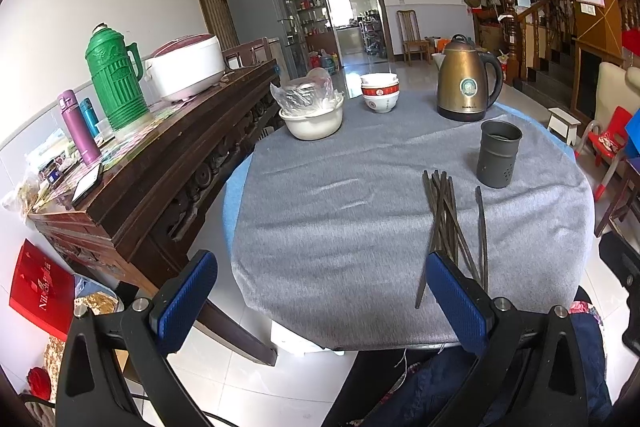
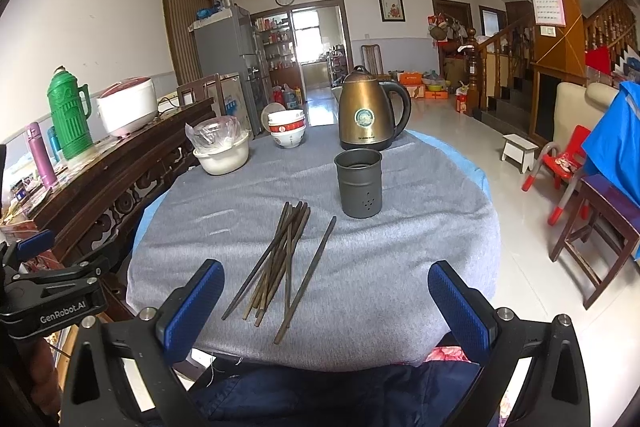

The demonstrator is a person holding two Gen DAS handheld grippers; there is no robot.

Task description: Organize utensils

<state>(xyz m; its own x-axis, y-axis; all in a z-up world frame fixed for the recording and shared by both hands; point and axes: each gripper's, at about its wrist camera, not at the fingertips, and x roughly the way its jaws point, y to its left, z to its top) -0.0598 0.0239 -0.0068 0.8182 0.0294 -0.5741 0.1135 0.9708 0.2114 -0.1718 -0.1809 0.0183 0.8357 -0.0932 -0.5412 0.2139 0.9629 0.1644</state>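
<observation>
Chopsticks [image 2: 280, 259] lie loose on the grey-clothed desk [image 2: 380, 267], one stick apart, just before the empty holder [image 2: 359, 183] meant for them. Both grippers, left [image 1: 320, 303] and right [image 2: 326, 307], hover at the near edge, fingers spread, holding nothing.

A loose bundle of dark, slender chopsticks [image 2: 280, 259] is laid flat on the grey cloth, the sticks crossed over one another and fanned apart toward the near edge. A single chopstick [image 2: 306, 279] is laid apart, just to the right. A dark grey cylindrical holder [image 2: 359, 183], perforated near its base, is stood upright beyond them.
</observation>
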